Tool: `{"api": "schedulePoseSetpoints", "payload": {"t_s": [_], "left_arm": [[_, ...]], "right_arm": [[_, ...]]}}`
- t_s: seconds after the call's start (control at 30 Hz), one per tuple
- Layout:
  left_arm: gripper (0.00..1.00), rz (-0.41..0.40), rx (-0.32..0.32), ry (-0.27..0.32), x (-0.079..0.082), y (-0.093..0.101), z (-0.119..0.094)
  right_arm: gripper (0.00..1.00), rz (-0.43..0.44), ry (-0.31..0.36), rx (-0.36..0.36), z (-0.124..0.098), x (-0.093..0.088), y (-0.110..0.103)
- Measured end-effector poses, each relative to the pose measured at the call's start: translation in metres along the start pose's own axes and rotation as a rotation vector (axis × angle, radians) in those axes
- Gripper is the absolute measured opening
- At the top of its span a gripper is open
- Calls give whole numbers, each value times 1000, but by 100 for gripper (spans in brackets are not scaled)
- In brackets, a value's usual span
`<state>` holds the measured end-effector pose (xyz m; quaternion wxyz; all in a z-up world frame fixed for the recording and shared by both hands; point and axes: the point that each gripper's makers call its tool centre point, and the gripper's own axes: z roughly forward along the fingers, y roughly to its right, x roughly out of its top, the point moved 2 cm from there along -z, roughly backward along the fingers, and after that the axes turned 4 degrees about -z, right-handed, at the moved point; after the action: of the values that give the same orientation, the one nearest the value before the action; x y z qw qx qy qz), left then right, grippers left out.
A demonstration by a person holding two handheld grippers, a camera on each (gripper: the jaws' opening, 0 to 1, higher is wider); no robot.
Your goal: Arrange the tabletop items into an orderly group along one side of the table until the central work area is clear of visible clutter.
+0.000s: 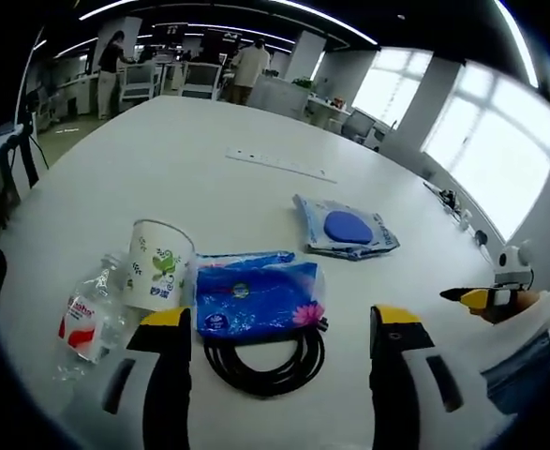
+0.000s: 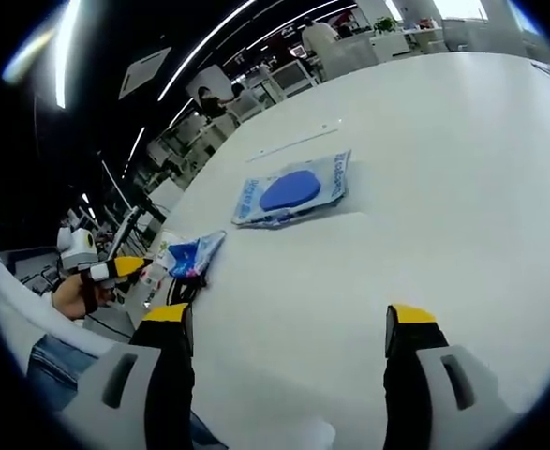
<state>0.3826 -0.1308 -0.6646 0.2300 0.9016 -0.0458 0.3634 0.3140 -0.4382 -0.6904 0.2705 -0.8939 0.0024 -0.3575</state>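
On the white table [image 1: 162, 159] a clear plastic bottle [image 1: 90, 319] with a red label lies at the left. A printed paper cup [image 1: 159, 265] stands beside it, touching a blue tissue pack [image 1: 256, 295]. A black cable coil [image 1: 265, 361] lies in front of the pack, between the jaws of my open left gripper [image 1: 281, 323], which hovers above it holding nothing. Farther off lies a blue pouch [image 1: 345, 228] with a round blue disc. My right gripper [image 2: 289, 319] is open over bare table [image 2: 424, 187], with the pouch [image 2: 293, 192] ahead and the tissue pack [image 2: 195, 253] to the left.
A thin white strip [image 1: 279, 166] lies across the far table. The right gripper [image 1: 471, 297], held in a hand, enters the left gripper view from the right. The left gripper [image 2: 115, 270] shows at the left of the right gripper view. Chairs, desks and people stand beyond the table.
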Motion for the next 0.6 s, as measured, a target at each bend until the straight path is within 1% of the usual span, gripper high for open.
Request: {"api": "schedulePoseSetpoints", "payload": {"t_s": [0.37, 0.5, 0.6], "left_arm": [[76, -30, 44, 6, -8, -23, -7], [72, -22, 55, -18, -13, -31, -3], [68, -30, 65, -34, -18, -36, 1]], "right_arm": [[83, 1, -15, 6, 5, -2, -3], [80, 3, -32, 15, 10, -4, -5], [78, 1, -44, 27, 15, -4, -10]]}}
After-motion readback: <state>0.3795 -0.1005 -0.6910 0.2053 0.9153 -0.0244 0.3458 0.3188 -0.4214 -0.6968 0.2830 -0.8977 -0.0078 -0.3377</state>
